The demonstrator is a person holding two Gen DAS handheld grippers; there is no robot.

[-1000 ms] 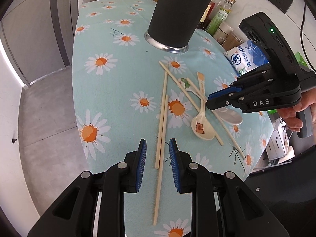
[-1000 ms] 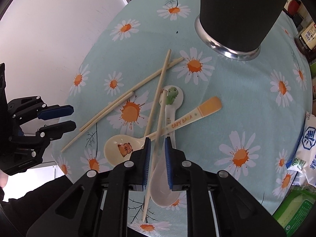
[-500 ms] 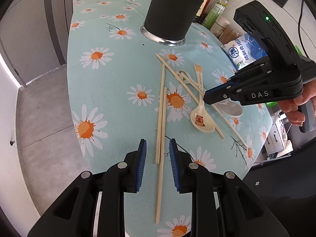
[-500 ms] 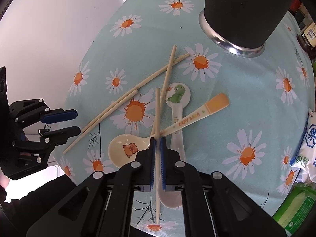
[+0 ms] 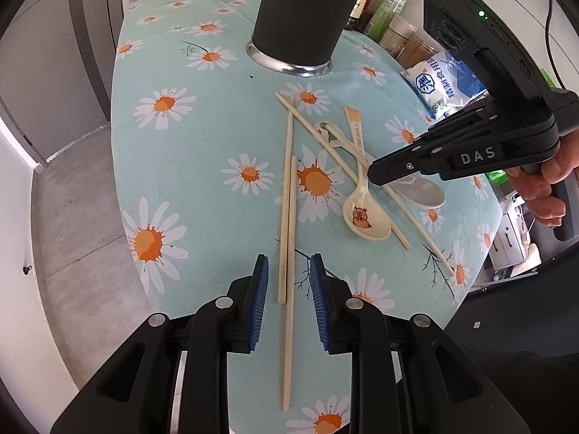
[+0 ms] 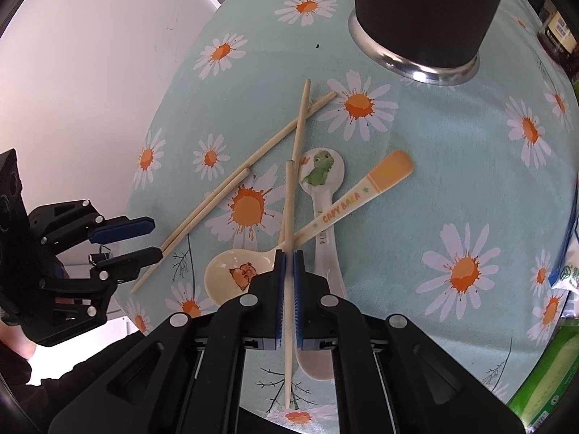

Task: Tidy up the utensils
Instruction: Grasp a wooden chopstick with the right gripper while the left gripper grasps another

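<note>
Both tools are matte black plastic with linked arms pinned by round silver screws. The left gripper (image 5: 288,282) has ribbed blue pads (image 5: 261,302); the right gripper (image 6: 288,264) too. At three o'clock in the left view, its body reads "DAS", with a green light above. Clothing looks dark, perhaps black.

Pale wooden chopsticks (image 6: 289,217) and glossy ceramic-looking spoons (image 6: 322,195) lie on a matt daisy-print tablecloth (image 6: 434,188) near a matt black holder (image 6: 423,11) with a shiny metal base.

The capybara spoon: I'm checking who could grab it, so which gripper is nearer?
Right. The right gripper is shut on a chopstick right beside the capybara spoon; the left gripper straddles a chopstick pair farther off.
</note>
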